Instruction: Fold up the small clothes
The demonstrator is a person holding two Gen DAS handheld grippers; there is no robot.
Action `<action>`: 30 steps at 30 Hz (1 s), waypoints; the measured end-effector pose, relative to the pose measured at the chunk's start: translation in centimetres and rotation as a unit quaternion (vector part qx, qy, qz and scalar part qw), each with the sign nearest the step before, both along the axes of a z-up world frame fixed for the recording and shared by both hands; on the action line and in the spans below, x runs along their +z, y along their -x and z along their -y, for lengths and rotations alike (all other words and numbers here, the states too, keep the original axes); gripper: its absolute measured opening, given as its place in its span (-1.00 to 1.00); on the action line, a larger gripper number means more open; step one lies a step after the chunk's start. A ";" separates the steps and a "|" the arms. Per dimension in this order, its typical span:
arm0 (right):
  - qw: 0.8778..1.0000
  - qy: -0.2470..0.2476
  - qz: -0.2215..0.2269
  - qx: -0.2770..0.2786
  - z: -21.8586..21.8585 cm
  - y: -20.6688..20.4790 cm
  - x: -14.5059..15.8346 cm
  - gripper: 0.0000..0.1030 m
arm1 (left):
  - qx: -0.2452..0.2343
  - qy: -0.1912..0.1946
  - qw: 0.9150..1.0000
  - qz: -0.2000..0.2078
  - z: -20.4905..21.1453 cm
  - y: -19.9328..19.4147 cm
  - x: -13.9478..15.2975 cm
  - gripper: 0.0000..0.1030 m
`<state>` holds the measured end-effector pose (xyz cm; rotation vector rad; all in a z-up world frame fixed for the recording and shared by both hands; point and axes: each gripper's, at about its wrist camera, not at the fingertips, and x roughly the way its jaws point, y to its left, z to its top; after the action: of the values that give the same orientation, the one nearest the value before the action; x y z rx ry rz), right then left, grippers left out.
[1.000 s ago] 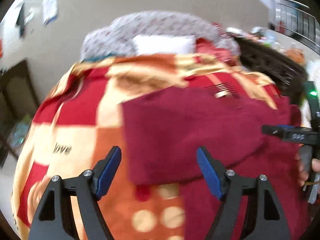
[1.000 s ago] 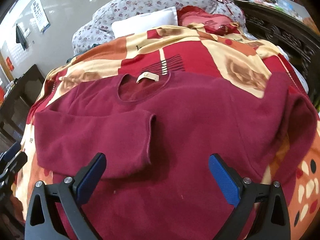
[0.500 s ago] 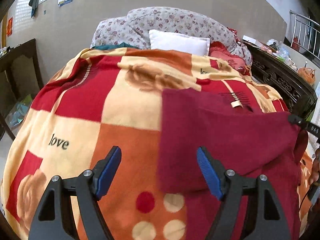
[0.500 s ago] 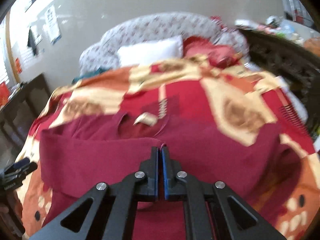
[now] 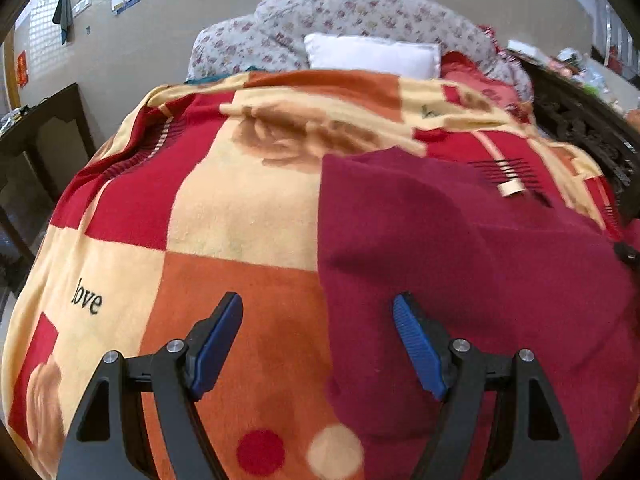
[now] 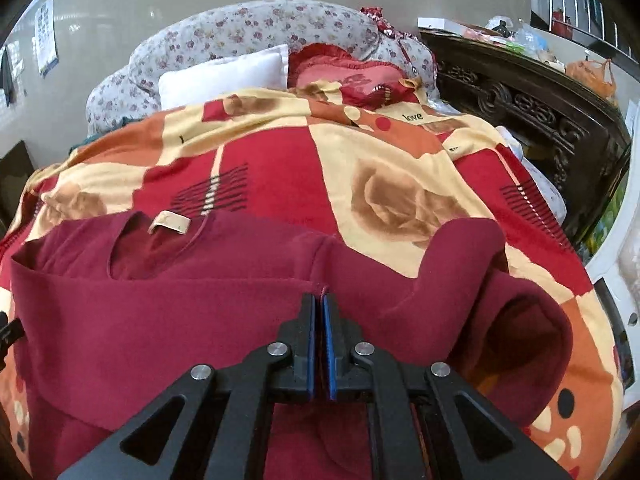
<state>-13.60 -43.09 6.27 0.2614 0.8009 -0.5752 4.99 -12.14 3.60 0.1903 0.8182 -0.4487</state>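
A dark red sweater (image 6: 160, 320) lies on a patterned blanket (image 6: 400, 160), neck label (image 6: 170, 222) towards the pillows. One sleeve is folded across its front. My right gripper (image 6: 320, 300) is shut on the cuff of that folded sleeve, held over the sweater's middle. The other sleeve (image 6: 520, 312) bunches at the right. In the left wrist view the sweater (image 5: 460, 260) fills the right half. My left gripper (image 5: 318, 336) is open and empty above the sweater's left edge, one finger over the blanket (image 5: 220, 220), one over the sweater.
A white pillow (image 6: 224, 74) and flowered quilt (image 6: 260, 28) lie at the bed's head. A carved dark wooden frame (image 6: 532, 108) runs along the right side. A dark table (image 5: 36, 132) stands to the left of the bed.
My right gripper closed on the sleeve cuff and carried it towards the sweater's middle. My left gripper stayed open and drew back to the sweater's left edge.
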 end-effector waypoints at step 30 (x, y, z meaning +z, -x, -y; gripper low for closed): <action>0.996 -0.040 0.074 -0.021 -1.1 10.6 2.7 0.44 | 0.012 0.042 0.999 0.011 -0.7 2.8 2.3 0.57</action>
<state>-24.17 -41.96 9.00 0.3913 0.6776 -0.5578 2.21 -11.45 5.93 0.1072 0.7782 -0.4573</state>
